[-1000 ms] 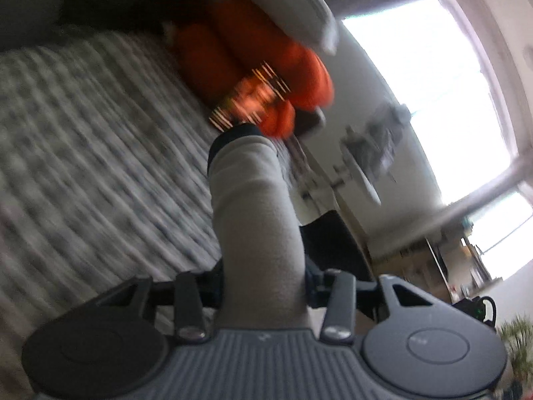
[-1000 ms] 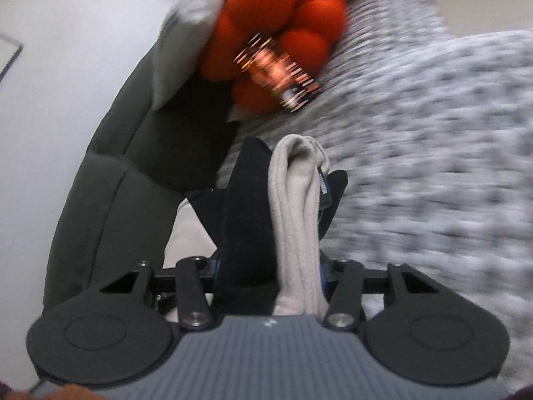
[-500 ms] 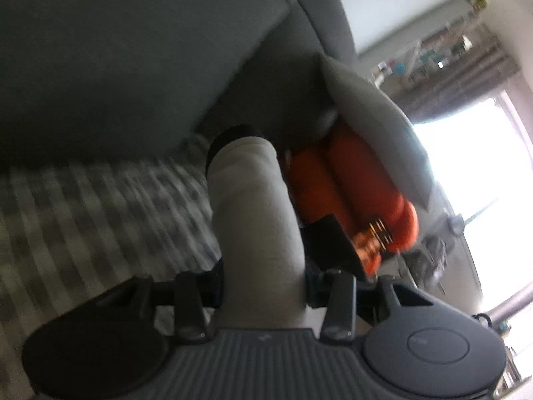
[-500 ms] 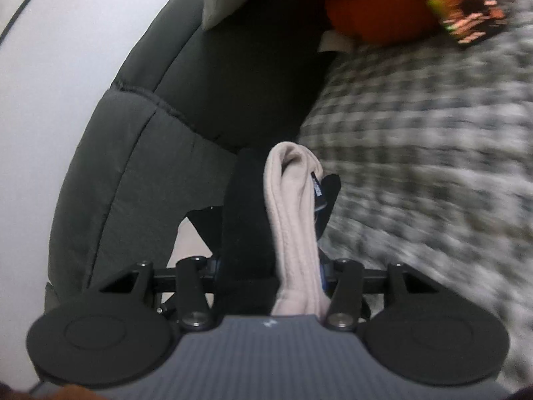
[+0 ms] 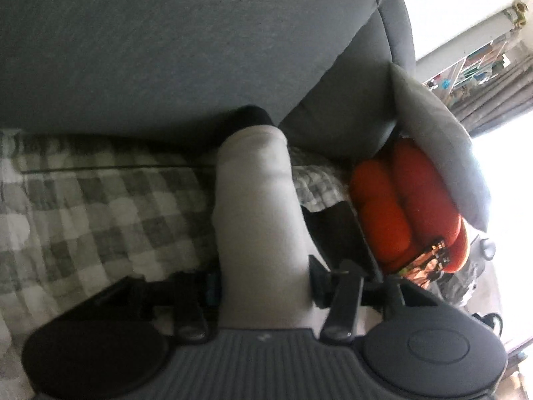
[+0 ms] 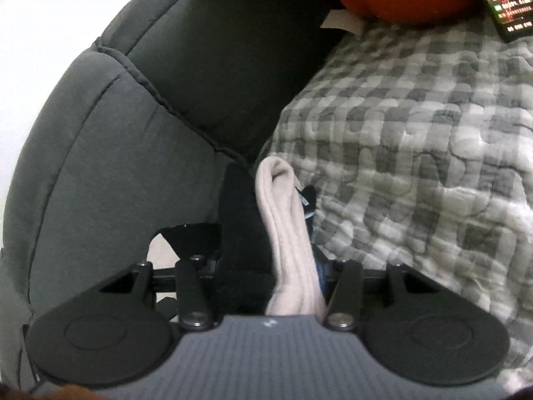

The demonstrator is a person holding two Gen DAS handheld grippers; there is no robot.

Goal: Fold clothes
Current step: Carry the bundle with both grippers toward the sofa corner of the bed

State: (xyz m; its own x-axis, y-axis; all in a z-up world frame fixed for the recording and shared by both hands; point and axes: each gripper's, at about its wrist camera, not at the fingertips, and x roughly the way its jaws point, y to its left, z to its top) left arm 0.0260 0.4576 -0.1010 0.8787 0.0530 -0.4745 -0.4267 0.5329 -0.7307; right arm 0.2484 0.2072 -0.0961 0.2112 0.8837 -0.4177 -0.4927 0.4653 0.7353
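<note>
Beige-and-black folded garment clamped in left tongs, whose jaws were opening, its long axis running up-frame toward sofa back | right tongs clenched the same garment | versus earlier: blur gone, checked blanket and sofa nearer | one orange cushion, one grey pillow at right.

Dark grey sofa backrest across the far side, seat covered by grey-white checked quilt. Orange plush cushion far right with light grey pillow leaning on it. Bright overexposed window at right, grey curtains, white wall left.
</note>
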